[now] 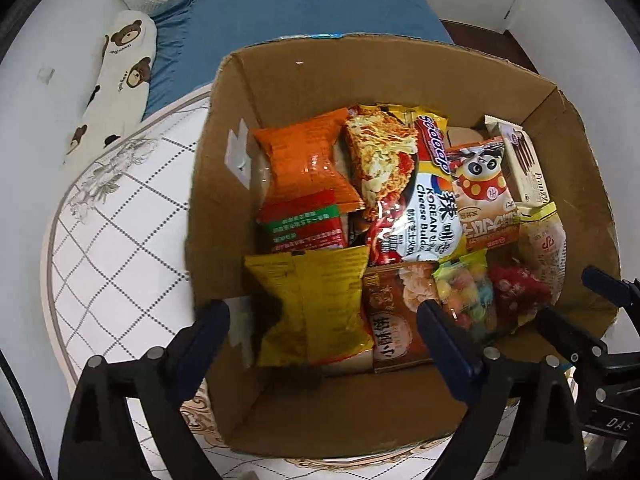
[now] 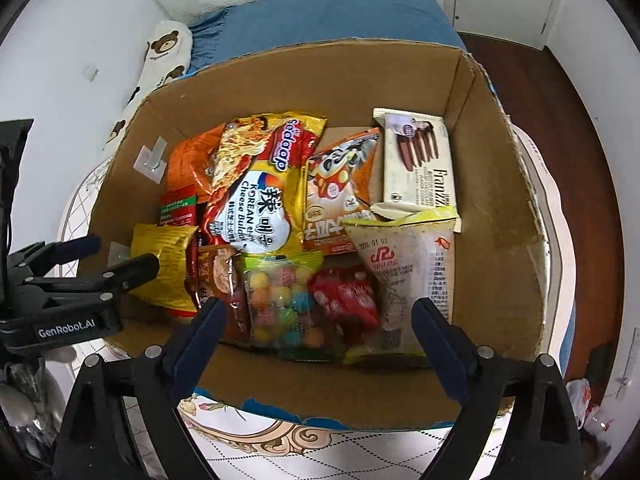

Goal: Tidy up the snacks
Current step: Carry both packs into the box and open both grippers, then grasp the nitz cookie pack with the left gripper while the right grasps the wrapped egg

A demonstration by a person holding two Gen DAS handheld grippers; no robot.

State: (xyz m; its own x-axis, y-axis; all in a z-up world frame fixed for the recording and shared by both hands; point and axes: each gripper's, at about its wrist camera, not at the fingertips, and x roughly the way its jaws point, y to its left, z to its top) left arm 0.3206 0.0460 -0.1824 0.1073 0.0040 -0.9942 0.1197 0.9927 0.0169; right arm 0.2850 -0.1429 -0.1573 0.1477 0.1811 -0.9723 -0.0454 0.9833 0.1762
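Note:
An open cardboard box holds several snack packs lying flat. My left gripper hangs open over its near-left part, above a yellow packet, with nothing between the pads. My right gripper is open too, above a bag of coloured candy balls and a red packet. Farther back lie a Korean cheese noodle pack, an orange pack and a white biscuit box. Each gripper shows in the other's view: left gripper, right gripper.
The box stands on a round table with a white quilted cloth. Behind it are blue bedding and a bear-print pillow. Dark wooden floor lies to the right, white walls around.

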